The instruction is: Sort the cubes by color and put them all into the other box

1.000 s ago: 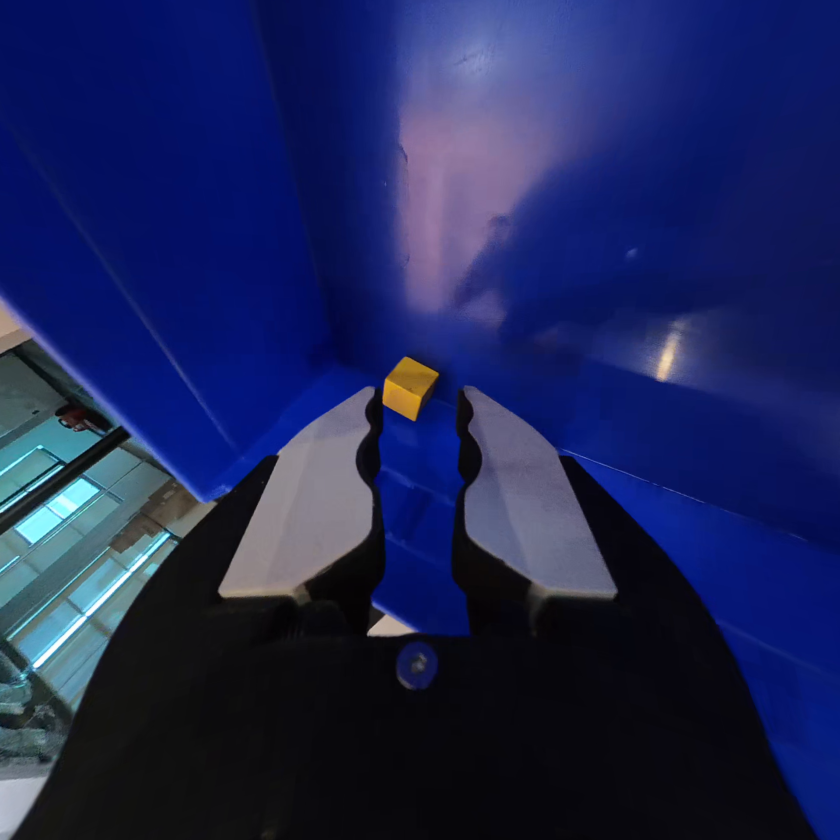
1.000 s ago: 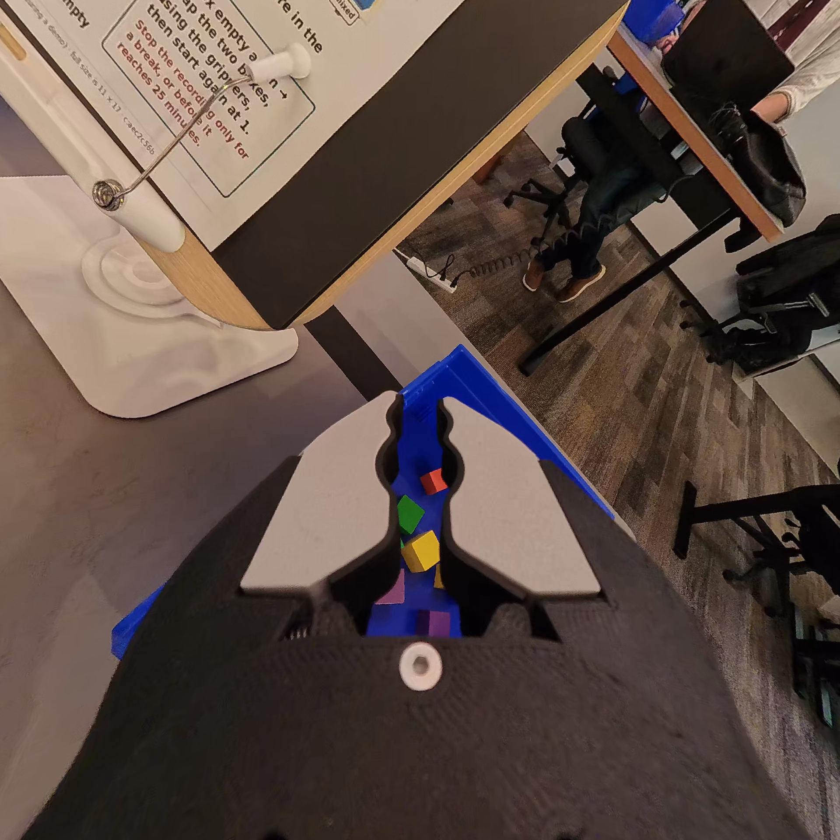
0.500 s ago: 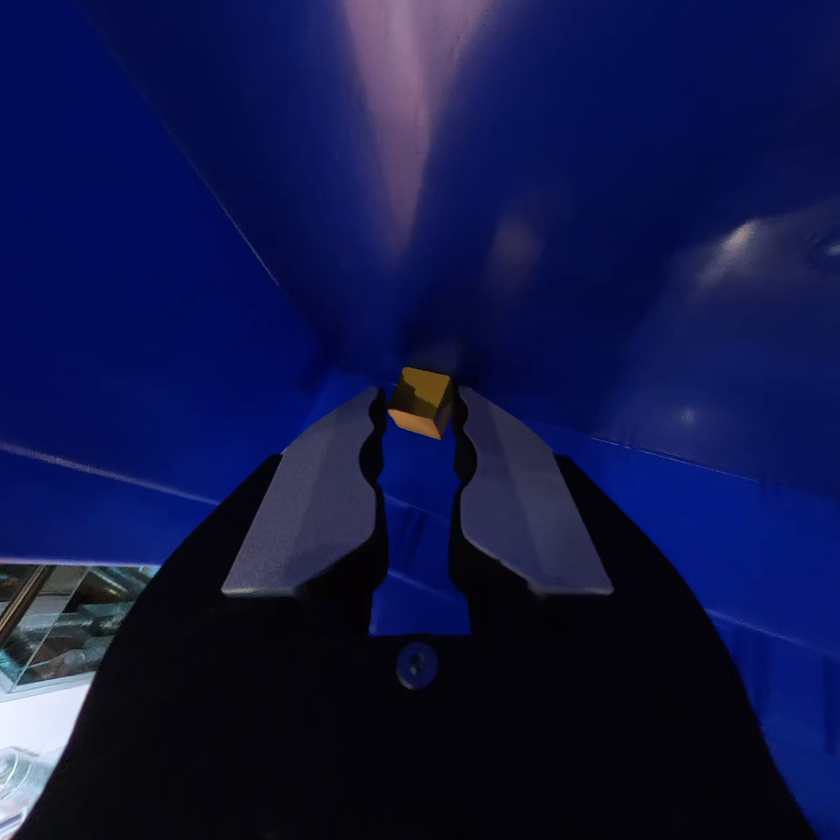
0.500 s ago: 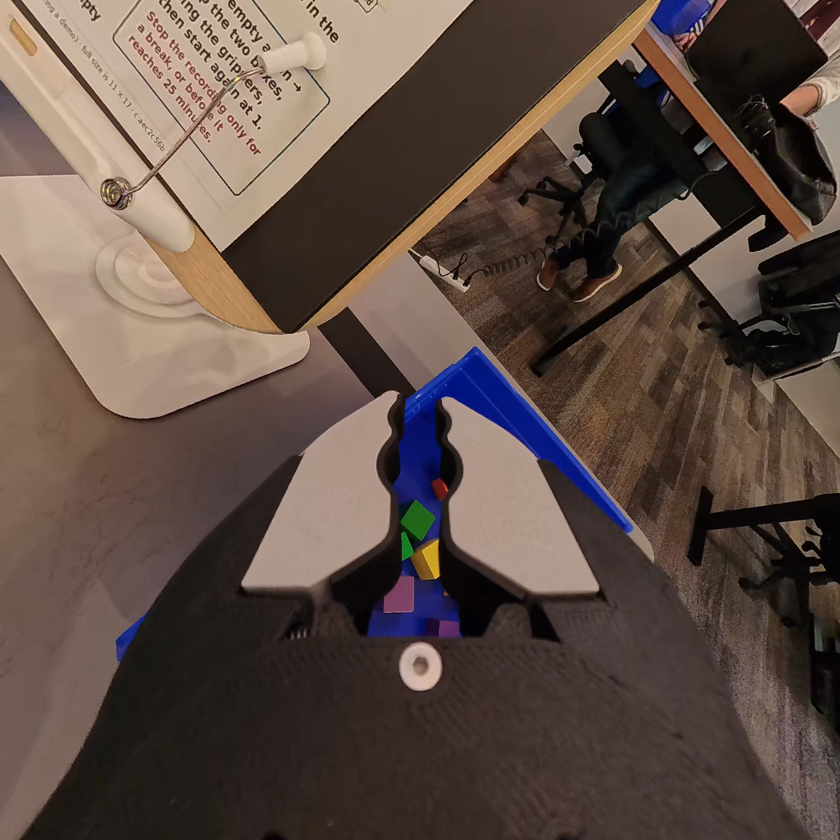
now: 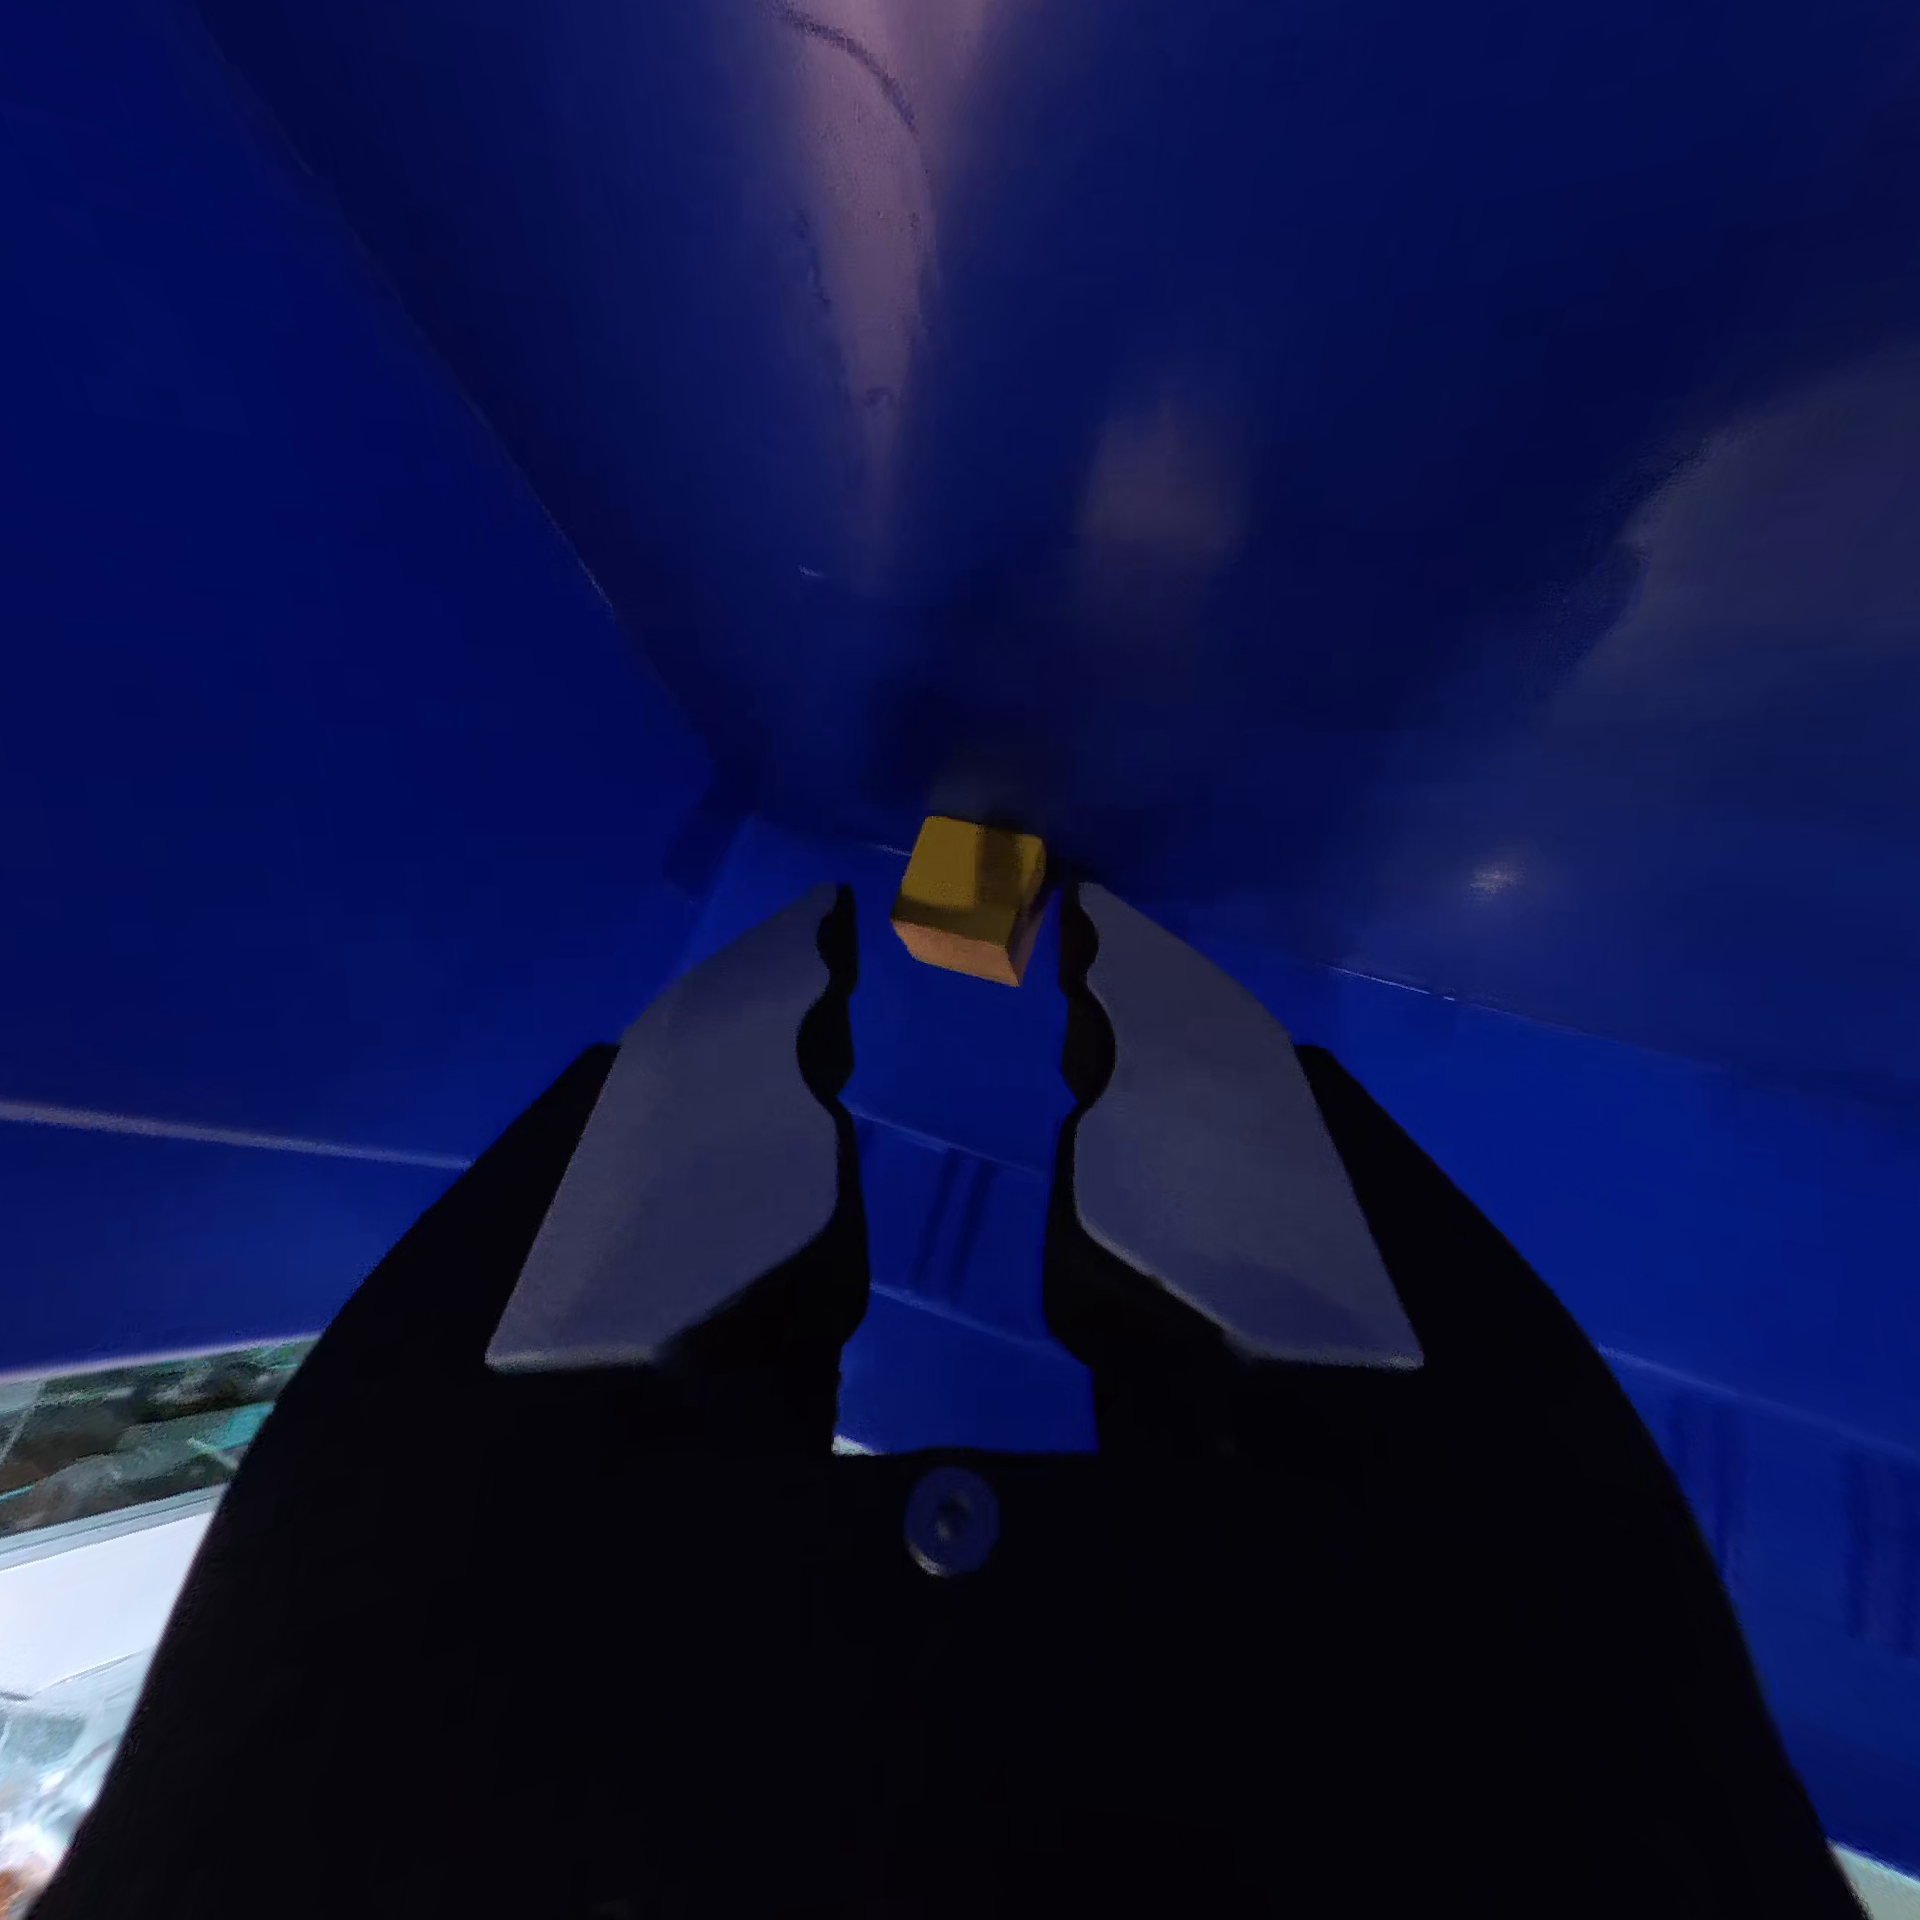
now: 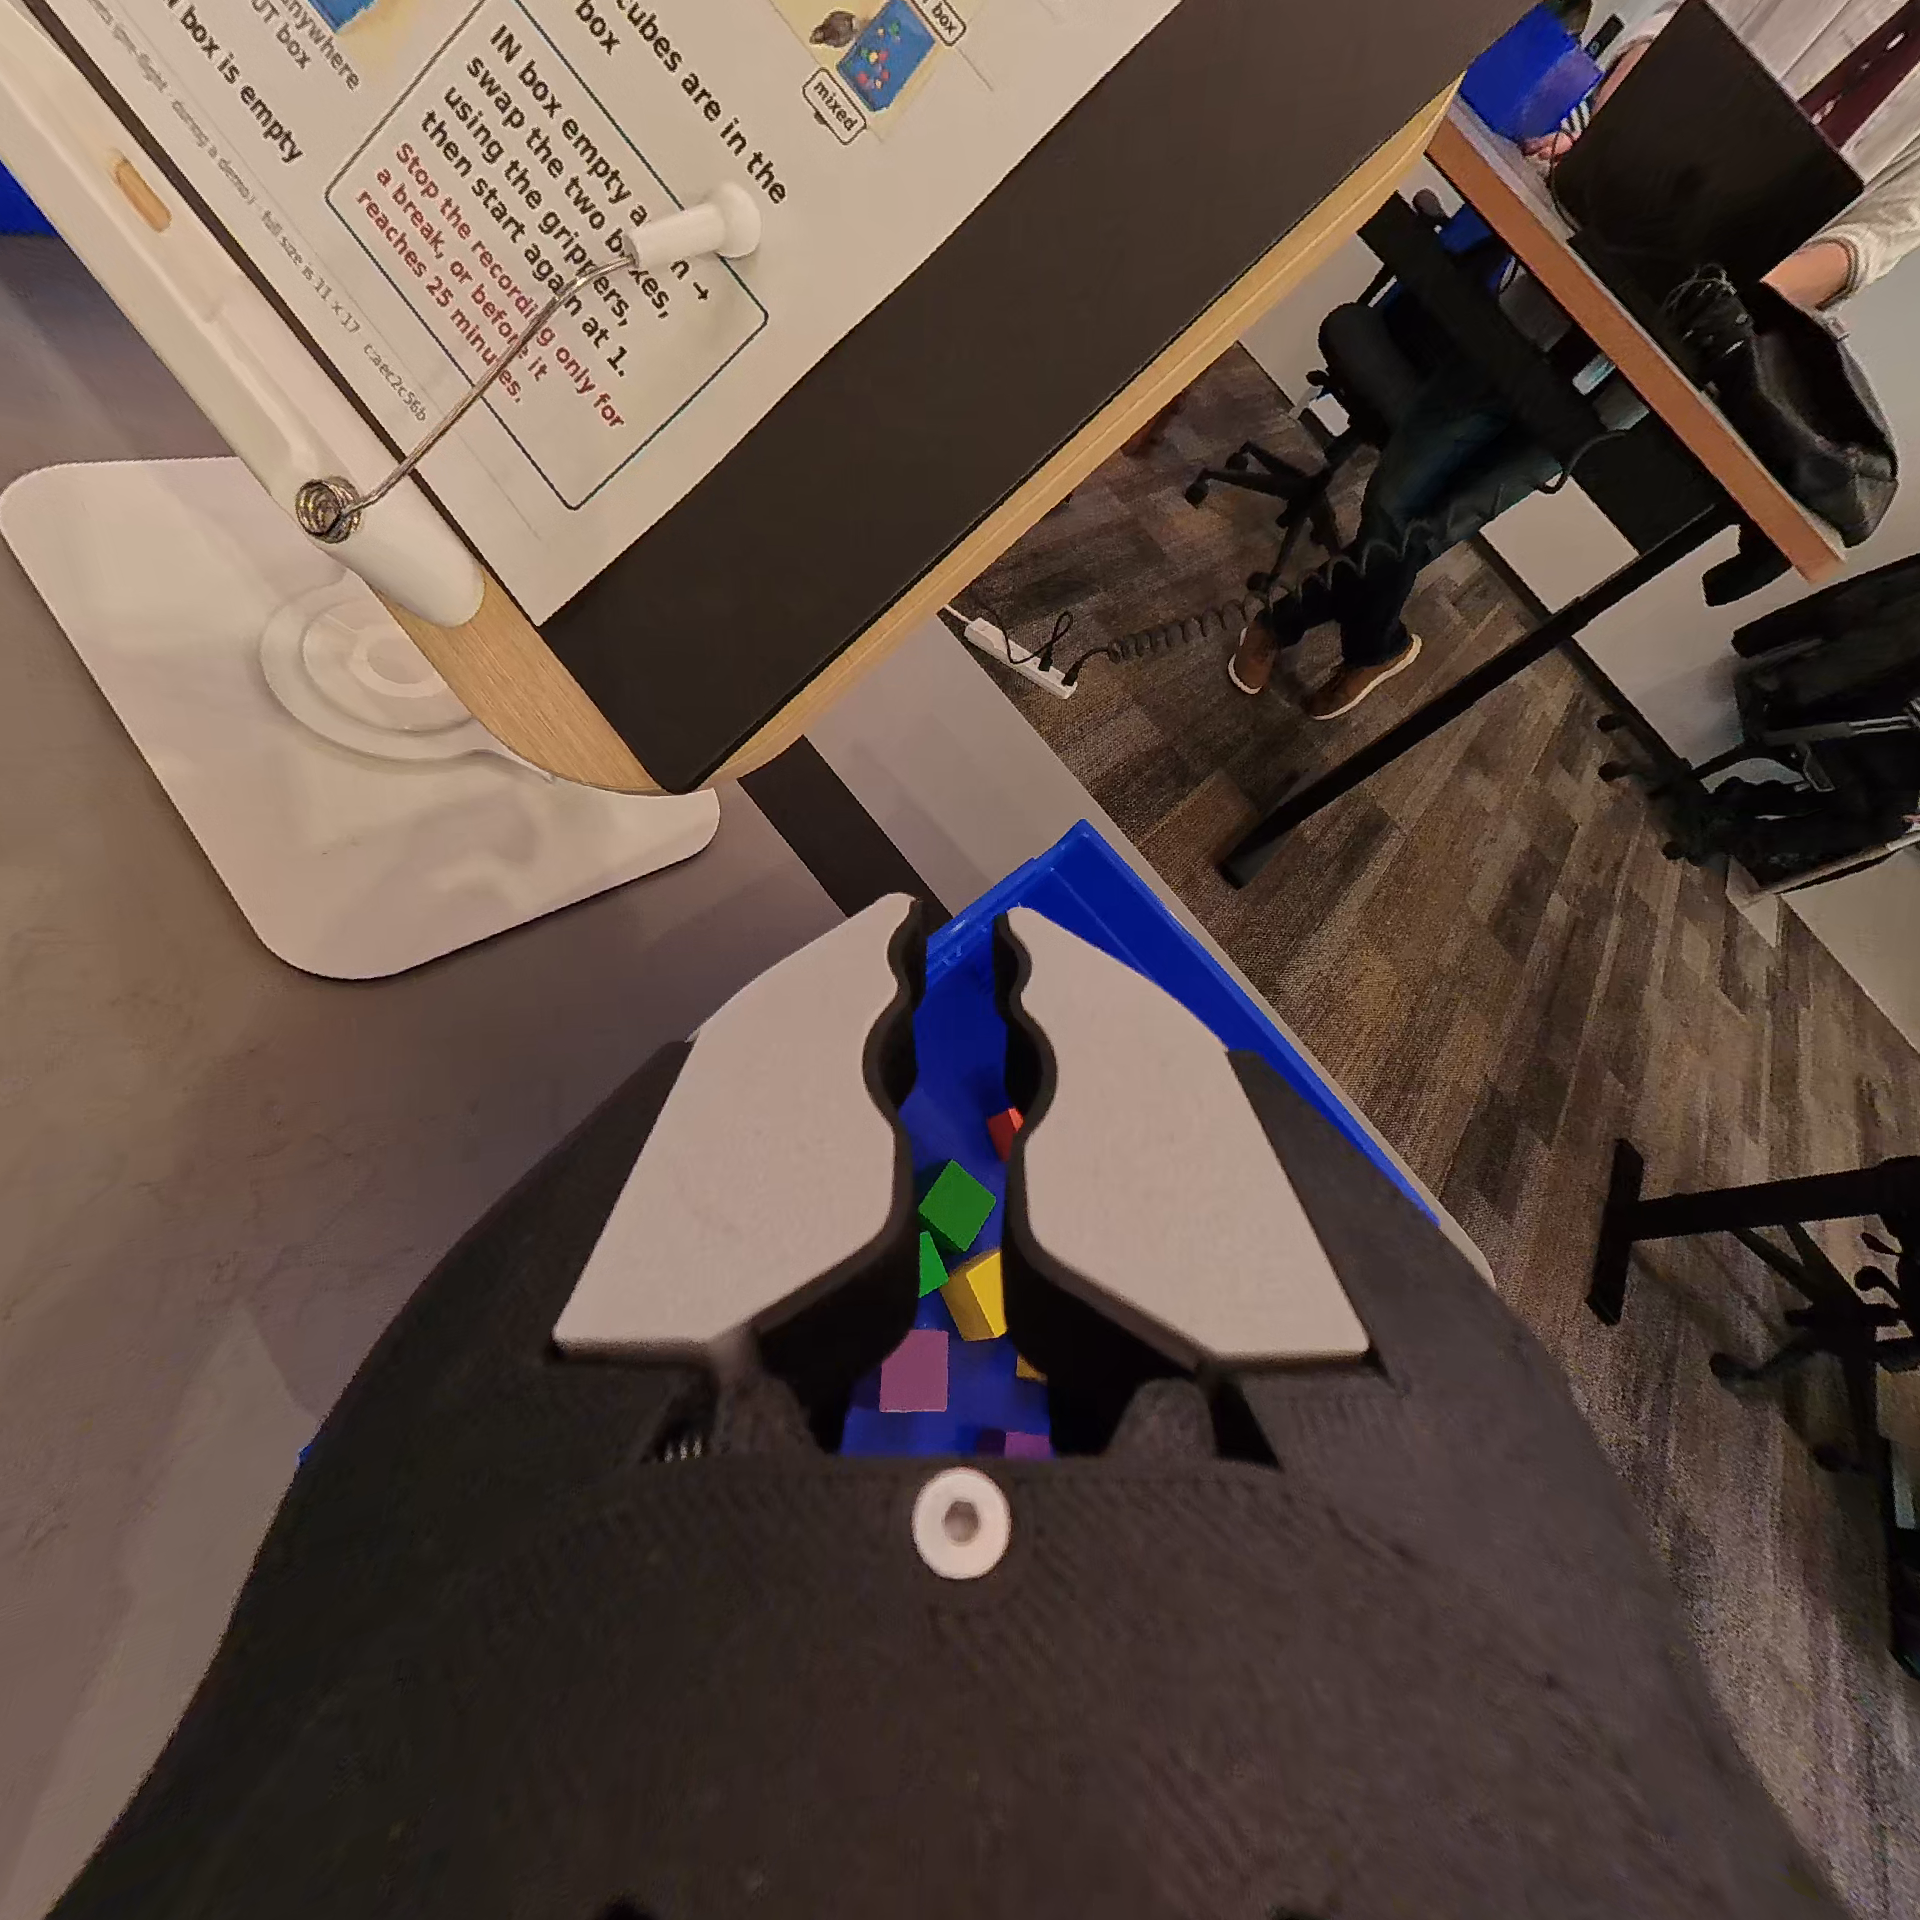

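My left gripper (image 5: 953,896) is open and reaches deep into a blue box (image 5: 416,623), toward an inner corner. A yellow cube (image 5: 966,904) lies on the box floor just past the fingertips, against the wall, and neither finger touches it. My right gripper (image 6: 958,920) hovers above another blue box (image 6: 1174,956) with only a narrow gap between its fingers, and it holds nothing. Through that gap I see a green cube (image 6: 956,1205), a yellow cube (image 6: 977,1294), a purple cube (image 6: 914,1371) and a red cube (image 6: 1006,1127). The gripper hides the other cubes in that box.
The cube box stands at the edge of a grey table (image 6: 156,1143). A white stand base (image 6: 312,748) carries a tilted board with a printed sheet (image 6: 623,208) just behind it. Beyond the table edge are the floor, office chairs and a seated person's legs (image 6: 1371,582).
My left gripper has pushed deeper into the box corner. The yellow cube has turned and now lies just past the tips. The right gripper has shifted slightly above its box.
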